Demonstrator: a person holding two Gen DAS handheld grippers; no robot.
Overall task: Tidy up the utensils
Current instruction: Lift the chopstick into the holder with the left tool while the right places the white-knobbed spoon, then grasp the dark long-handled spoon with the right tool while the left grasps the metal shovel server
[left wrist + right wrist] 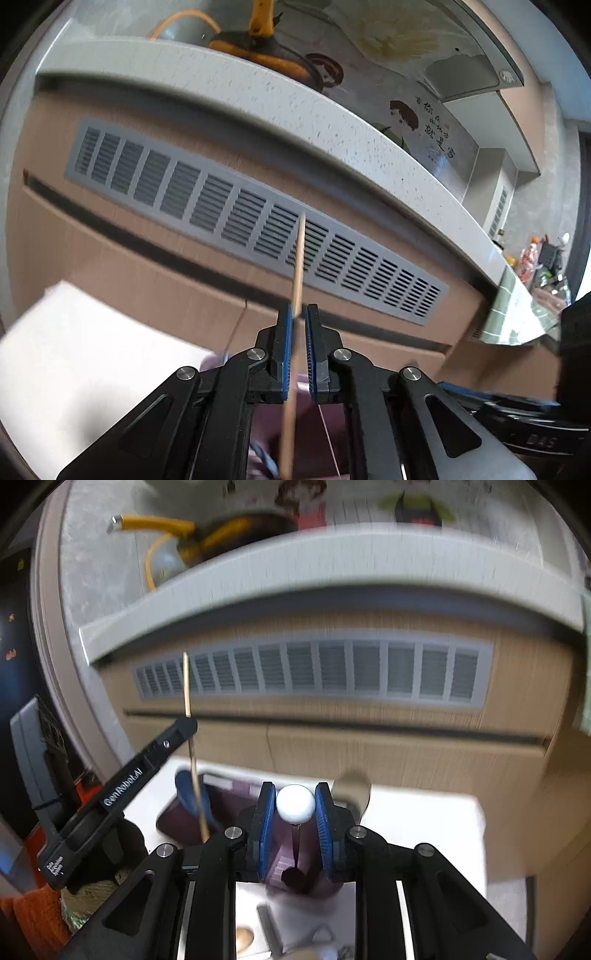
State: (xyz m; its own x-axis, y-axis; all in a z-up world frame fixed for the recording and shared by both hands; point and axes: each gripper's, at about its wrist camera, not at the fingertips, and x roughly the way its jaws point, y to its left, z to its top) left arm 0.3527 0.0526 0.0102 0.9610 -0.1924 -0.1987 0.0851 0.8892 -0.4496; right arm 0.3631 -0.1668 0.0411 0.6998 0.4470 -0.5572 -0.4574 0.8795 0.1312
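My left gripper (299,314) is shut on a thin wooden chopstick (297,273) that stands upright between the blue pads; it also shows in the right wrist view (186,686), with the left gripper (184,725) at the left. My right gripper (295,797) is shut on a utensil with a white round ball end (295,804); its thin stem runs down toward a dark purple utensil holder (291,871) on a white surface (417,823). A blue spoon (192,794) stands in the holder.
A brown cabinet front with a grey vent grille (255,221) and a speckled countertop edge (280,99) fill the background. A metal spoon (352,788) lies behind the right gripper. A yellow hose (159,526) lies on the counter. Other utensils (273,930) lie below.
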